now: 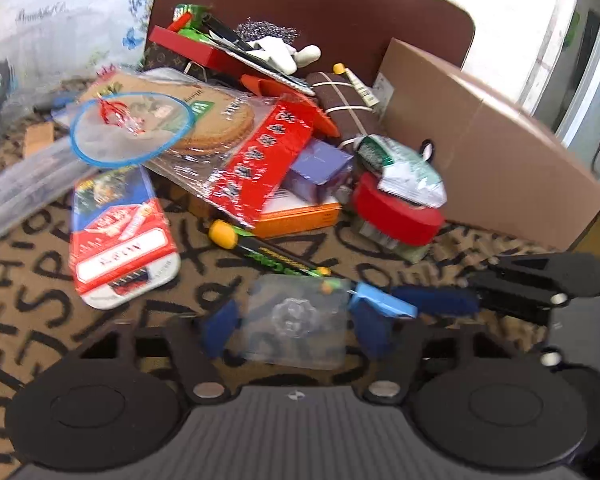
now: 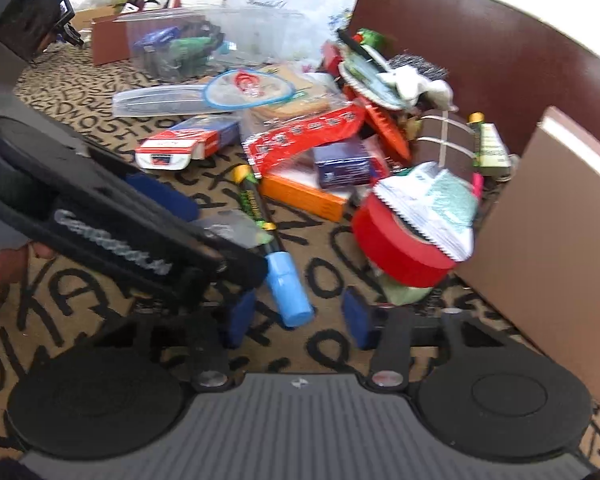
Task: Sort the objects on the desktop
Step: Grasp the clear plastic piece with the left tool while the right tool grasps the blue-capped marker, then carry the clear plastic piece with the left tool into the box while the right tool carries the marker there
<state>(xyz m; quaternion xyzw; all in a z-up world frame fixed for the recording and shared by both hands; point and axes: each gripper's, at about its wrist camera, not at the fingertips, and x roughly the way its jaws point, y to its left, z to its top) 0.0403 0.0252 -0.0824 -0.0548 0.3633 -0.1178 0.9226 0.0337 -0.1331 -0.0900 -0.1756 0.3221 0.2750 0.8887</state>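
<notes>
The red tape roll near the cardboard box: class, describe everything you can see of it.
The red tape roll is a wide ring of glossy red tape, lying tilted at the pile's near right edge, beside the cardboard box. A crinkled white and green sachet with a serrated edge rests on top, hiding most of its core. Something pale green lies underneath. Neither tool touches it.
</notes>
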